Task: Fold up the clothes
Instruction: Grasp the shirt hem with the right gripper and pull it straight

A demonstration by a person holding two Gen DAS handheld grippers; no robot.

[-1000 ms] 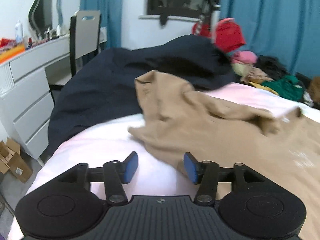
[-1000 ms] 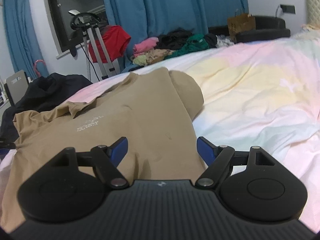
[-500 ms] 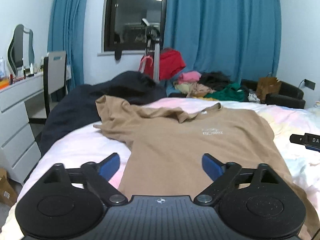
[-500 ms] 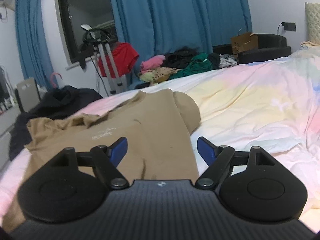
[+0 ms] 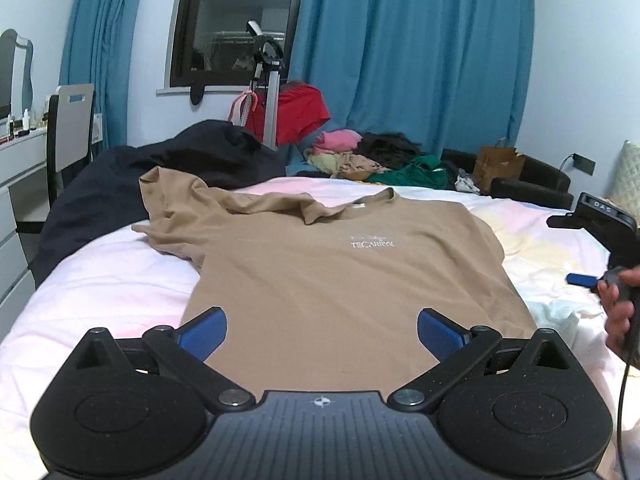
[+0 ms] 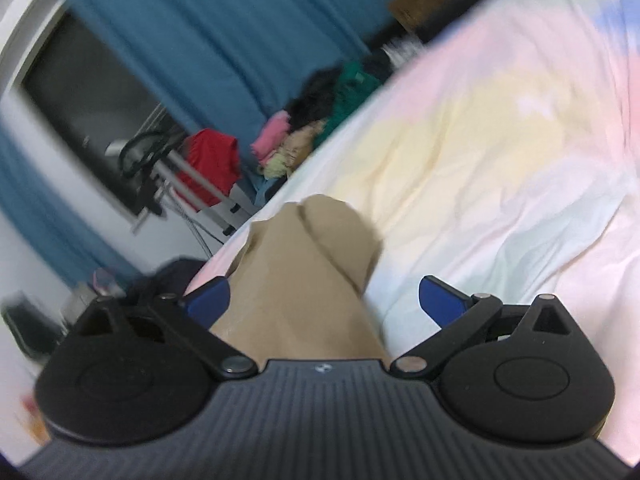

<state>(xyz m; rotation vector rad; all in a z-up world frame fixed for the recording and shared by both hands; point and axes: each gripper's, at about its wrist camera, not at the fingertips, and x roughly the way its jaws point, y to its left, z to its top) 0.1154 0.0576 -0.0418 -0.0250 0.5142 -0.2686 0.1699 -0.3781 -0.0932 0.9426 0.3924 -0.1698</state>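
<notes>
Bed carries one tan t-shirt, spread flat, chest print up. My left gripper gapes over its hem; my right gripper, released, tilts over one sleeve, print unseen there.

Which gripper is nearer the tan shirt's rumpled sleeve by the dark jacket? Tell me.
Left. The left gripper hovers at the hem, on the rumpled sleeve's side; the right gripper is off the shirt's opposite edge.
</notes>
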